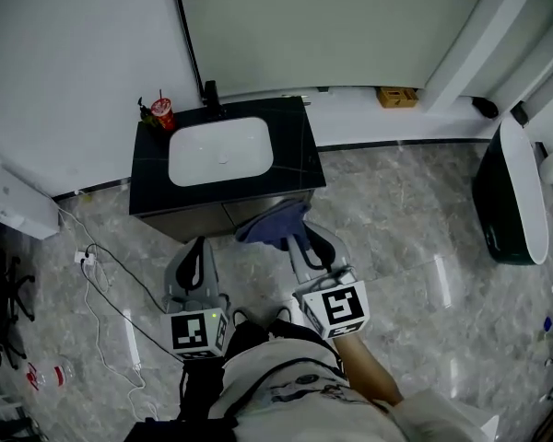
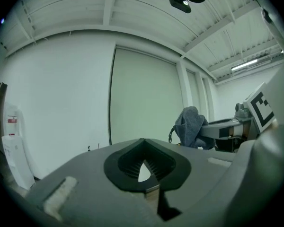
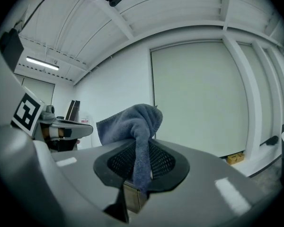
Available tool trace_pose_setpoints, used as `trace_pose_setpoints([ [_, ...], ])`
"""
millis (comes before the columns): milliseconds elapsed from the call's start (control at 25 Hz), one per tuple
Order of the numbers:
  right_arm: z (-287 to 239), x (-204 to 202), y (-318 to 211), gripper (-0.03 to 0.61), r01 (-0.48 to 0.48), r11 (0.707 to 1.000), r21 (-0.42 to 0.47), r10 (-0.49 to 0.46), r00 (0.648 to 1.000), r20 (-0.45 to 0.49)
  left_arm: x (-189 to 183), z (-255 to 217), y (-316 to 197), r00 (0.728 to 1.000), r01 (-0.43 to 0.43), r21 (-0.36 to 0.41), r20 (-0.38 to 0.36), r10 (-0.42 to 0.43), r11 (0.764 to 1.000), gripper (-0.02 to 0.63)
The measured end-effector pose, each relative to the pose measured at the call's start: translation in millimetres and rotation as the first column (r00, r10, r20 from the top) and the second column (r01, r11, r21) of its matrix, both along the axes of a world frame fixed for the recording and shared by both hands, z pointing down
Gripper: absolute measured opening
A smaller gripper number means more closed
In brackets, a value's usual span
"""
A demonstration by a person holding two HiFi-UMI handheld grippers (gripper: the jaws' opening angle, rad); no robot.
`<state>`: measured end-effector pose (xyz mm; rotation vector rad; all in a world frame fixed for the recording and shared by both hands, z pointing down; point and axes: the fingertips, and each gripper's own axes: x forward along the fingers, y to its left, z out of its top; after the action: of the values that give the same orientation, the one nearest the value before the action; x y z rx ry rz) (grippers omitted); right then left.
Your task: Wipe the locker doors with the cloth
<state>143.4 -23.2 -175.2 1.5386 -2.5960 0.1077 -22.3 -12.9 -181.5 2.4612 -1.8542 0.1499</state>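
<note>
My right gripper is shut on a blue-grey cloth, which bunches above the jaws just in front of the dark cabinet's door fronts under the sink. In the right gripper view the cloth runs down between the pads of the right gripper. My left gripper is held to the left of it, close to the cabinet front, with nothing in it. Its jaws stand together in the left gripper view, where the cloth shows off to the right.
A white basin is set in the black countertop, with a faucet and a red cup behind it. White cables trail over the floor at left. A dark bin stands at right.
</note>
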Motion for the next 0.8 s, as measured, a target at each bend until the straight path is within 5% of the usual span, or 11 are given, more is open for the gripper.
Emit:
trace_pose_setpoints([
  [360, -30, -5, -8, 0.067, -0.035, 0.997, 0.076, 0.032, 0.999, 0.043, 2, -30, -7, 0.999, -0.043, 0.06, 0.008, 0.042, 0.997, 0.002],
  [800, -30, -14, -14, 0.067, -0.049, 0.998, 0.047, 0.046, 0.997, 0.062, -8, -35, -15, 0.999, -0.048, 0.071, 0.015, 0.047, 0.996, 0.002],
])
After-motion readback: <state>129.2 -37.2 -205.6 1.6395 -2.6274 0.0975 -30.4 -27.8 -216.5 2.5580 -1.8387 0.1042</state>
